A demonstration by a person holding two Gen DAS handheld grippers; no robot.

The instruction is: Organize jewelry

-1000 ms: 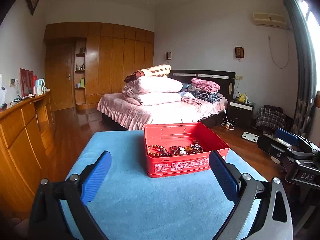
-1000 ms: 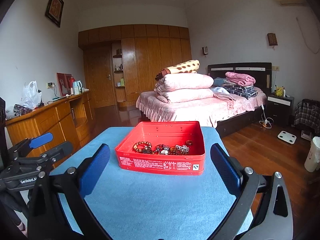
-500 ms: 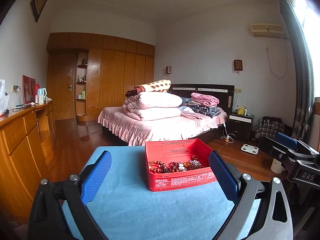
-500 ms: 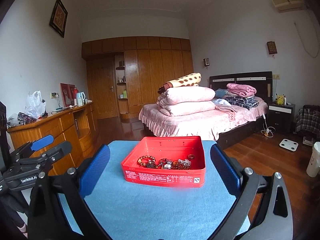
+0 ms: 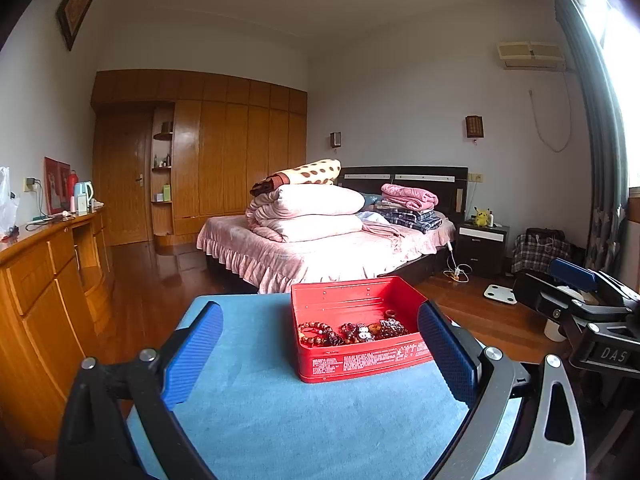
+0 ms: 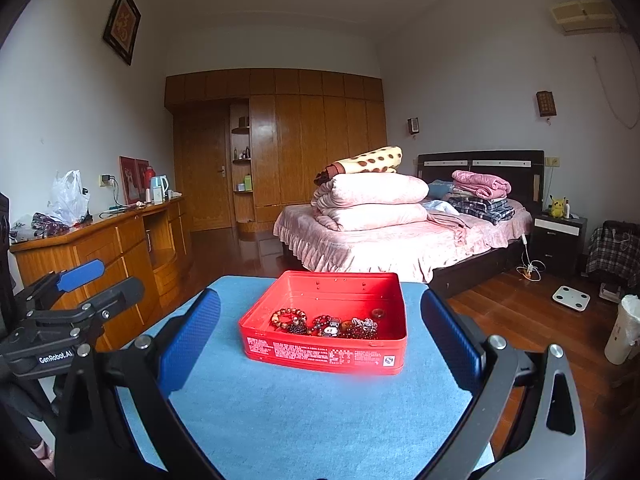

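A red tin box (image 5: 362, 360) (image 6: 324, 354) stands on a blue cloth-covered table (image 5: 280, 420) (image 6: 304, 408). Inside it lie several beaded bracelets (image 5: 352, 332) (image 6: 324, 324) along its near side, and a small ring (image 6: 378, 313). My left gripper (image 5: 320, 354) hovers open above the near part of the table, nothing between its blue pads. My right gripper (image 6: 320, 348) is open too, held back from the box, empty. Each gripper shows at the edge of the other's view.
A wooden dresser (image 6: 100, 248) runs along the left wall. Beyond the table stands a bed (image 6: 400, 236) piled with folded quilts. A nightstand (image 5: 482, 242) and a white scale (image 6: 571, 298) sit on the wooden floor to the right.
Both grippers have lifted and tilted upward, so the box sits lower in each view and more ceiling shows. Both stay open and empty.
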